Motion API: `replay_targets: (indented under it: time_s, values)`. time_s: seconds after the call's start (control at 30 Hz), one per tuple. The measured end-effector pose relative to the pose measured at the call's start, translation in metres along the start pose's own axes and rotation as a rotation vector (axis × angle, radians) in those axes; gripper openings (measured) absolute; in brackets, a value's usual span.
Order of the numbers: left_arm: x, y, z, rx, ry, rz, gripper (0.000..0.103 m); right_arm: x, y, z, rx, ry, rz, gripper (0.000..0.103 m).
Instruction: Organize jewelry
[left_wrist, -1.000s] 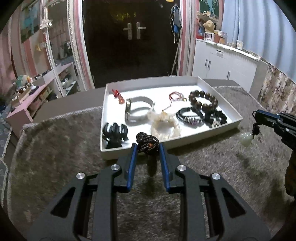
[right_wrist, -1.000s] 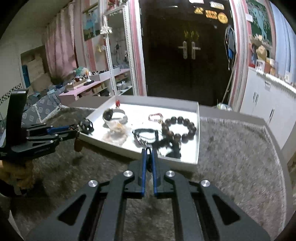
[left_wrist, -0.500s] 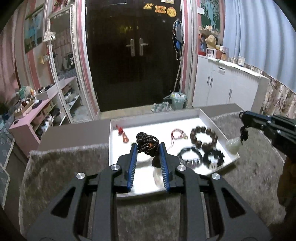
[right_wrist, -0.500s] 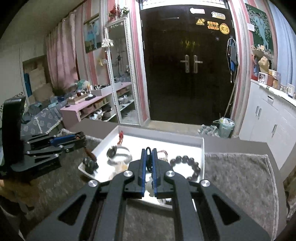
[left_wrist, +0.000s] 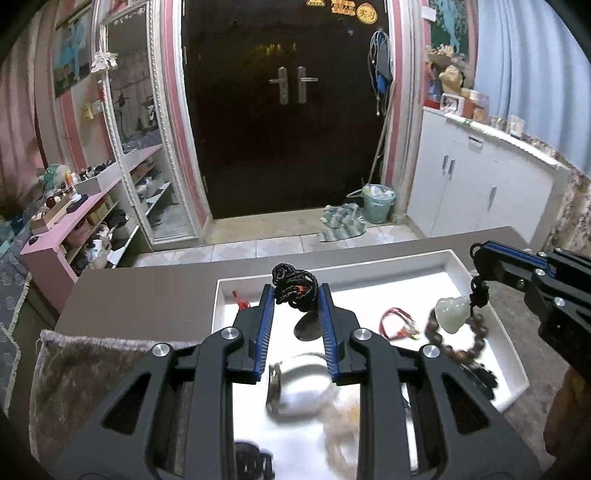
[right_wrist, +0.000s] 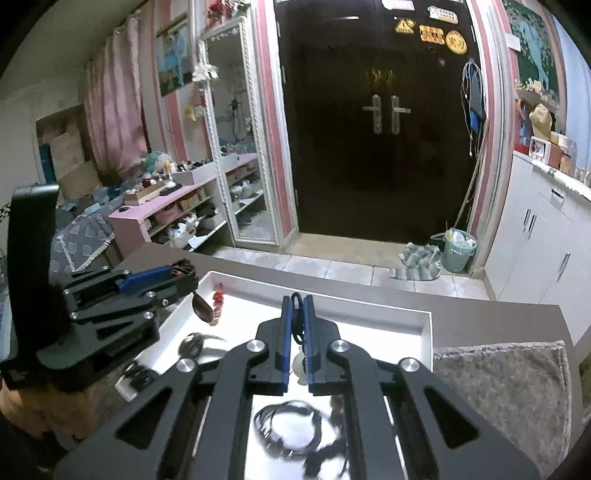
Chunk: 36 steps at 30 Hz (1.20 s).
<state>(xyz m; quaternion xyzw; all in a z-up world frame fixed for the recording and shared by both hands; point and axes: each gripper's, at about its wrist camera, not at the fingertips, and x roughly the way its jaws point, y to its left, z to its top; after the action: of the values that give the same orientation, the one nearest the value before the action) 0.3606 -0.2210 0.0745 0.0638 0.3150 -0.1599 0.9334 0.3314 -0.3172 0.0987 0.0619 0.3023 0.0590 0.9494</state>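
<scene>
**Two Necklaces Over the Tray**

Behind the grey desk (left_wrist: 147, 291) a dark double door (left_wrist: 291, 110) is standing. Left gripper (left_wrist: 295, 291) jaws are squeezing a black cord bundle (left_wrist: 293, 286) above the white tray (left_wrist: 513, 369). Right gripper (right_wrist: 297, 301) jaws are pinching a black cord (right_wrist: 295, 317), its pale green pendant (left_wrist: 450, 314) dangling over the tray.

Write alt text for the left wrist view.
The left gripper pinches a bundled black braided cord above a white rectangular tray of jewelry. At right, the right gripper dangles a pale green jade pendant over brown wooden beads.
</scene>
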Motion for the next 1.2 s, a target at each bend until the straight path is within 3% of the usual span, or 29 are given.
replay_targets:
  time_s: [0.43,1.2]
  values:
    - [0.064,-0.009,-0.004,-0.004,0.076,0.004,0.023,0.081,-0.022,-0.009,0.012,0.109,-0.045,0.005]
    - [0.092,-0.009,-0.012,-0.019,0.134,-0.012,0.024,0.099,-0.05,-0.024,0.077,0.185,-0.105,0.008]
